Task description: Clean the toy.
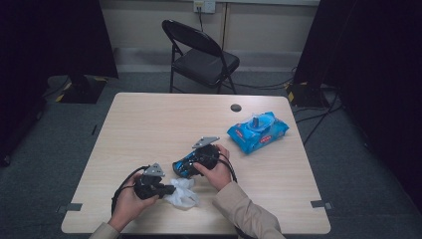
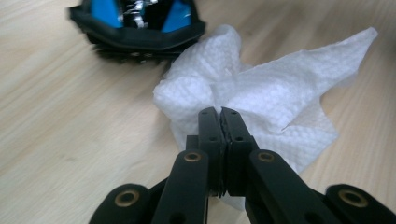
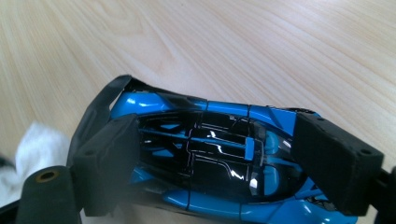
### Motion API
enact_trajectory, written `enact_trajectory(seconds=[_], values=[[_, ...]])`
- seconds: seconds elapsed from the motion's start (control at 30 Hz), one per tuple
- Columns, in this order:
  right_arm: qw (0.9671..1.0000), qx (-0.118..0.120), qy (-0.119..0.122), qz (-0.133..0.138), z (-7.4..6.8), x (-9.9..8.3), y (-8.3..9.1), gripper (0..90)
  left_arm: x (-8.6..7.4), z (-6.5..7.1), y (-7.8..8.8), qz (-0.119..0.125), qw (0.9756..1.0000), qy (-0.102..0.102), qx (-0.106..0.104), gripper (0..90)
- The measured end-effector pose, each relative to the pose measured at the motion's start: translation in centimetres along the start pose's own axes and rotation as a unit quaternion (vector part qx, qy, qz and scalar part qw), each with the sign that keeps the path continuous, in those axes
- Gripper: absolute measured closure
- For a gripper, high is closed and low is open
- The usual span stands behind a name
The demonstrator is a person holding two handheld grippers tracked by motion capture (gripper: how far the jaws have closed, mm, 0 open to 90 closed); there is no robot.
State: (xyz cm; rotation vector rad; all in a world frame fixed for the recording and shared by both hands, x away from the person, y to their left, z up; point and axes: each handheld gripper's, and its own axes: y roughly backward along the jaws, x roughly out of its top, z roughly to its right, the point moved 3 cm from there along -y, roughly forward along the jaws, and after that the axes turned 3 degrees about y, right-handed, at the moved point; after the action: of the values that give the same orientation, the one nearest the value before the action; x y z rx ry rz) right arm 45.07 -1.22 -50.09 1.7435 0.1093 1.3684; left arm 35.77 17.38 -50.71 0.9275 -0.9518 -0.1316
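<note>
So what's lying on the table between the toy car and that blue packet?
Nothing: the high view shows bare table between the toy car and the blue packet.

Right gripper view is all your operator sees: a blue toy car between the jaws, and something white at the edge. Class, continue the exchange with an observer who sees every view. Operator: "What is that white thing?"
Observer: A crumpled white wipe, lying on the table beside the toy car.
Operator: Is anything holding it?
Observer: Yes. The left gripper is shut on it, with its jaws pinched together on a fold.
Operator: Anything else on the table?
Observer: A blue pack of wipes lies towards the far right, apart from the car and both grippers.
</note>
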Motion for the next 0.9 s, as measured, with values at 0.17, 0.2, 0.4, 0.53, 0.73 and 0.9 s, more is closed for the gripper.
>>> enact_trajectory(seconds=[0.17, 0.2, 0.4, 0.53, 0.73, 0.9], values=[[0.9999, -0.005, 0.011, -0.003, -0.3, 0.0, -0.3, 9.8, -0.3, -0.6, 0.4, 0.000, 0.9999, 0.008, 0.006, 88.4], [0.9999, -0.006, 0.011, -0.002, -0.4, 0.0, -0.3, 9.4, -0.4, -0.7, 0.5, 0.001, 0.9999, 0.010, 0.007, 88.3], [0.9997, -0.006, 0.010, 0.020, -0.4, -0.5, -0.4, 6.9, -0.4, -1.5, 0.7, 0.008, 0.9996, 0.017, 0.020, 88.1], [0.9996, -0.006, 0.010, 0.026, -0.4, -0.6, -0.4, 6.9, -0.3, -2.1, 1.1, 0.013, 0.9991, 0.021, 0.033, 88.1], [0.9996, -0.007, 0.009, 0.025, -0.4, -0.6, -0.5, 7.0, -0.2, -3.8, 1.8, 0.035, 0.9957, 0.051, 0.070, 87.9], [0.9996, -0.008, 0.009, 0.026, -0.5, -0.6, -0.5, 6.9, -0.3, -4.3, 0.9, 0.037, 0.9933, 0.049, 0.098, 77.9]])
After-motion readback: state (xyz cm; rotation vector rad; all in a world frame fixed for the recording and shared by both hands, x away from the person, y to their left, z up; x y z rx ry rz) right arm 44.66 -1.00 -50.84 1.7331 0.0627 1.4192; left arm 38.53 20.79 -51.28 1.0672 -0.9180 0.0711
